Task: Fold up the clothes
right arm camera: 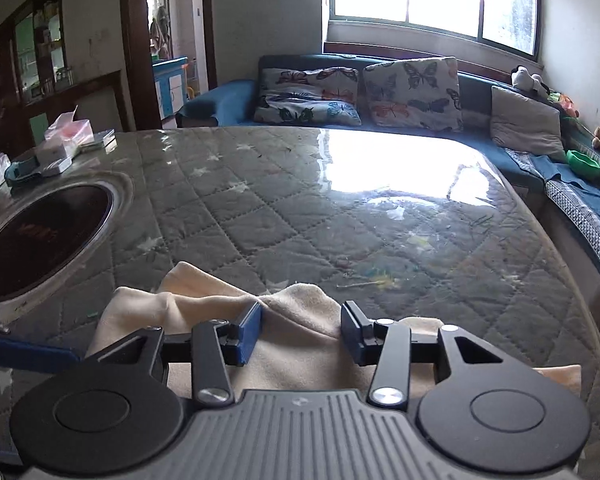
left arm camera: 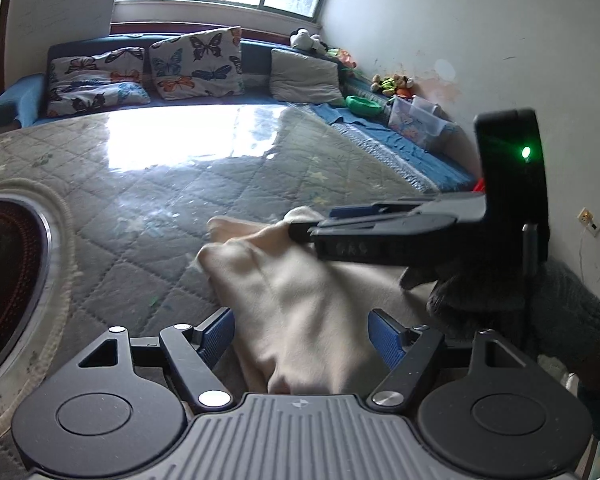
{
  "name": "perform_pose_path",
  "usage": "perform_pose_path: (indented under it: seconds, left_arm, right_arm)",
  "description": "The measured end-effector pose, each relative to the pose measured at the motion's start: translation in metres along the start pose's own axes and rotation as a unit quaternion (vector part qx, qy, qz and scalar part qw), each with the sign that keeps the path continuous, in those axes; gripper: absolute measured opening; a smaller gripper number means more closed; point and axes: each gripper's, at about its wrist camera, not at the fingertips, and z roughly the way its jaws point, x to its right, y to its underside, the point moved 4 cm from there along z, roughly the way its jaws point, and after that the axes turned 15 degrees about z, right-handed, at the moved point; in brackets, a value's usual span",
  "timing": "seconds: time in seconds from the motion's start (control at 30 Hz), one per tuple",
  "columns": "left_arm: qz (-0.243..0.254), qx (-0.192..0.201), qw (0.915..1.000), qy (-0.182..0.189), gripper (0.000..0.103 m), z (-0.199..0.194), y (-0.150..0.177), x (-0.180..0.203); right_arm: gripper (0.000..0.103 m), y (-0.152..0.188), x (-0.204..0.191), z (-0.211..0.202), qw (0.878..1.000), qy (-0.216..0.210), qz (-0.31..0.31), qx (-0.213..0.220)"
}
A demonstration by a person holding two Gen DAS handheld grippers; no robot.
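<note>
Left gripper (left arm camera: 301,334): jaws spread wide, cream cloth (left arm camera: 300,300) running up between the blue pads without being pinched. Right gripper (right arm camera: 301,330): jaws also apart, the same cloth (right arm camera: 300,344) bunched between and under them, not clamped.

Table (right arm camera: 340,216): quilted grey cover under a glossy sheet, window glare across the far half. Cloth lies at the near edge, rumpled, long axis running away from the left gripper toward the far left, ending in two loose corners.

Left wrist view alone shows the right gripper (left arm camera: 300,230) from the side, its tip over the cloth's far end, and a grey-gloved hand (left arm camera: 512,296) behind it. Right wrist view alone shows tissue packs (right arm camera: 66,132) on the table's far left corner.

Round dark inset (right arm camera: 40,240) sits left of the cloth, apart from it.
</note>
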Motion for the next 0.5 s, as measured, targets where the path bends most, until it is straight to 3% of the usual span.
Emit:
perform_pose_path:
  seconds: [0.13, 0.2, 0.37, 0.5]
  left_arm:
    - [-0.007, -0.001, 1.0000, -0.006, 0.079, -0.003, 0.002, -0.003]
    - [-0.008, -0.002, 1.0000, -0.006, 0.081, -0.004, 0.001, -0.001]
    - [0.001, -0.008, 1.0000, -0.005, 0.084, -0.005, 0.002, 0.005]
    - [0.003, -0.011, 0.9999, -0.008, 0.091, -0.008, 0.007, 0.008]
  right_arm:
    - [0.046, -0.002, 0.001, -0.011, 1.000, 0.000, 0.004, 0.009]
    - [0.055, 0.001, 0.002, -0.020, 1.000, 0.004, 0.007, 0.016]
    - [0.064, 0.013, 0.009, -0.041, 0.999, 0.011, 0.029, 0.025]
    - [0.067, 0.022, 0.013, -0.057, 0.999, 0.021, 0.037, 0.032]
